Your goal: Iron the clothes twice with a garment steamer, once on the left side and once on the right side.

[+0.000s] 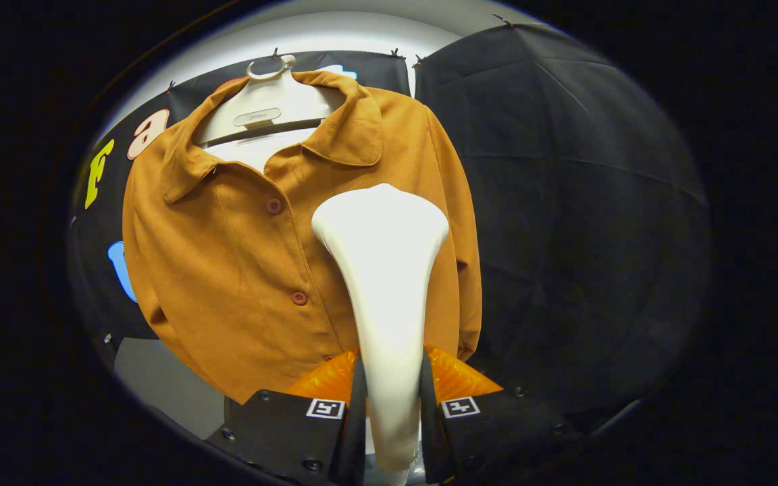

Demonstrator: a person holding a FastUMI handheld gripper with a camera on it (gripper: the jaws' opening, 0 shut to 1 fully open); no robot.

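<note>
Gripper (392, 398) clamped on steamer head (382, 270), pressed against shirt (227, 270) right of buttons; strokes done impossible to tell

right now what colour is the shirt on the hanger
Rust orange, with darker reddish buttons; the gripper view shows the shirt best.

Hanging buttoned on a pale hanger: mustard collared shirt (240, 270). Standing upright against its front, clamped between the fingers: white garment steamer (385, 283).

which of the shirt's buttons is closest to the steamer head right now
The lower button on the shirt, just beside the steamer held in the gripper; the upper button sits farther off.
</note>
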